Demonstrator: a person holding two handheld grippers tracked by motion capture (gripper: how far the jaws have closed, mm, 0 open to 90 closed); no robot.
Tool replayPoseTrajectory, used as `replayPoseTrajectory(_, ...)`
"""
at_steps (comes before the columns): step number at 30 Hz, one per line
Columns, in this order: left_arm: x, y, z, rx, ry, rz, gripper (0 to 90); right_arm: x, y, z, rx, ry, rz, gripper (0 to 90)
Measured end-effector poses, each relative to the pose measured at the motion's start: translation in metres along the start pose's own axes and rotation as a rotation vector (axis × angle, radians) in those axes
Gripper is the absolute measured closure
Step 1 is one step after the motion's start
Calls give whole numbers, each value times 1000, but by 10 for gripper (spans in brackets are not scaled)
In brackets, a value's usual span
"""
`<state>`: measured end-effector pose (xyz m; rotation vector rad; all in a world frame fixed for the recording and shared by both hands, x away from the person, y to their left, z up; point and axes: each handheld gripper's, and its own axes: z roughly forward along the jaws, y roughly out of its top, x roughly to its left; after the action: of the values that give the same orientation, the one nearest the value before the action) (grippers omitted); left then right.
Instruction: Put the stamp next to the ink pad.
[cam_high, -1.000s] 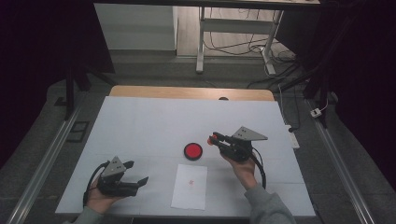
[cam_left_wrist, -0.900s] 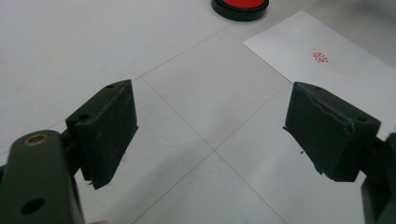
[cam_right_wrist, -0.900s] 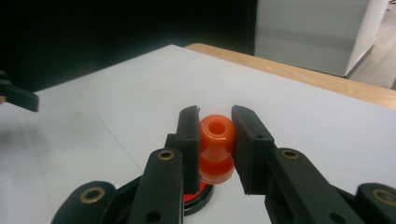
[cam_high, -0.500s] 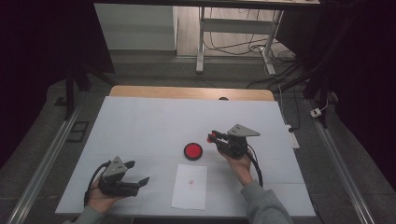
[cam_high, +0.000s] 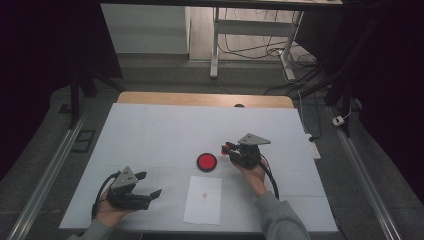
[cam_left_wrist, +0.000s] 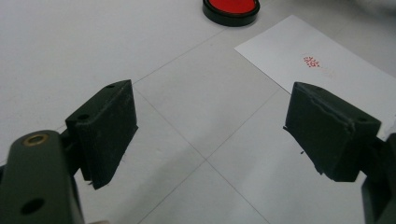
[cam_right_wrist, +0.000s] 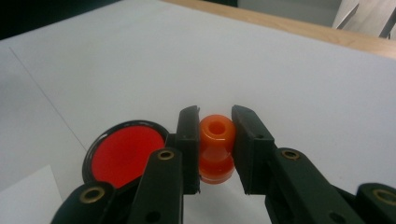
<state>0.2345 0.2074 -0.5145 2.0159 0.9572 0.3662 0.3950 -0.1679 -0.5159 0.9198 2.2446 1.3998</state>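
Orange stamp (cam_right_wrist: 216, 149) upright, long axis vertical

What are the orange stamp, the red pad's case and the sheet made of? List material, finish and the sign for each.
Orange stamp: probably moulded plastic or resin, glossy; highlights on its rounded body.
Red pad: black rim looks like shiny plastic; the red face is matte and flat, likely inked felt or foam.
Sheet: paper, matte white, lying thin and flat, with a faint red print.

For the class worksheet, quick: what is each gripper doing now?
Left gripper: open, holding nothing.
Right gripper: closed on the orange stamp.
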Motion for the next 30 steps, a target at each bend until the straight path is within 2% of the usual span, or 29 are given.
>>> replayPoseTrajectory(6,0,0,0,0,6,0,165,0,-4,8,30,-6,-7,724)
replayPoseTrajectory(18,3,-1,1,10,16,-7,167,3,-8,14,86,-13,-53,714)
replayPoseTrajectory(20,3,-1,1,11,17,-6,168,3,-9,15,94,-11,-57,676)
replayPoseTrajectory(22,3,-1,1,8,15,-10,168,4,-8,15,94,-15,-54,599)
replayPoseTrajectory(24,4,-1,0,6,17,-11,168,3,-7,14,76,-14,-41,535)
replayPoseTrajectory(30,4,-1,0,6,17,-13,167,1,-2,5,25,-9,-24,493)
